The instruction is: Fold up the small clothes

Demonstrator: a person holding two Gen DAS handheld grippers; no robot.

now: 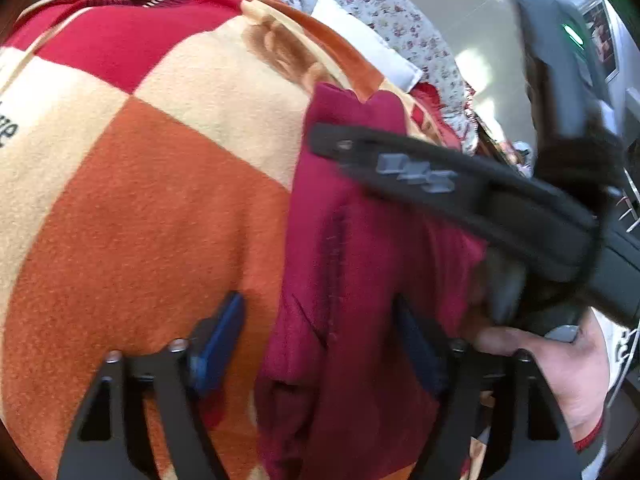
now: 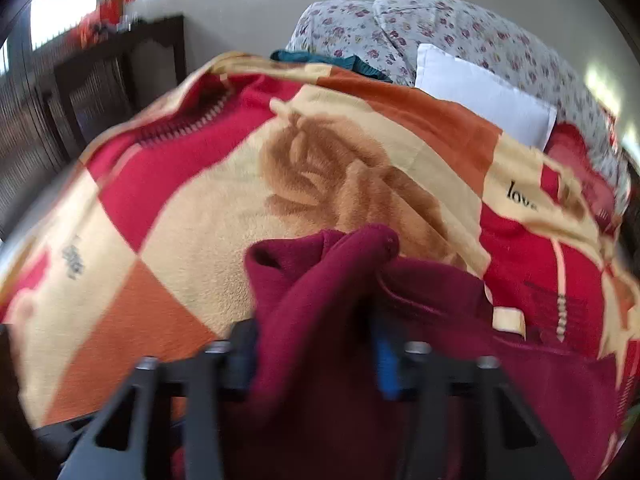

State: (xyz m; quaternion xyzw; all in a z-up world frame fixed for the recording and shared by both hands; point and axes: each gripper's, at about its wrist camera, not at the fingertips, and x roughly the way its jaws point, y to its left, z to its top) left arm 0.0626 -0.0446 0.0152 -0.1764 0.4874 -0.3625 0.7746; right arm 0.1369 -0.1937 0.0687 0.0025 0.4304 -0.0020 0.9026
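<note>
Bed blanket [image 1: 140, 208], checkered orange, cream and red, carries the work. Maroon garment [image 1: 360, 260] lies bunched on it, long axis running away from you. Your right gripper [image 2: 316, 360] is clenched on a gathered fold of it. Your left gripper [image 1: 320, 340] stands released, jaws wide, straddling the garment's left edge. Judgement: left is free to take that edge.
</note>
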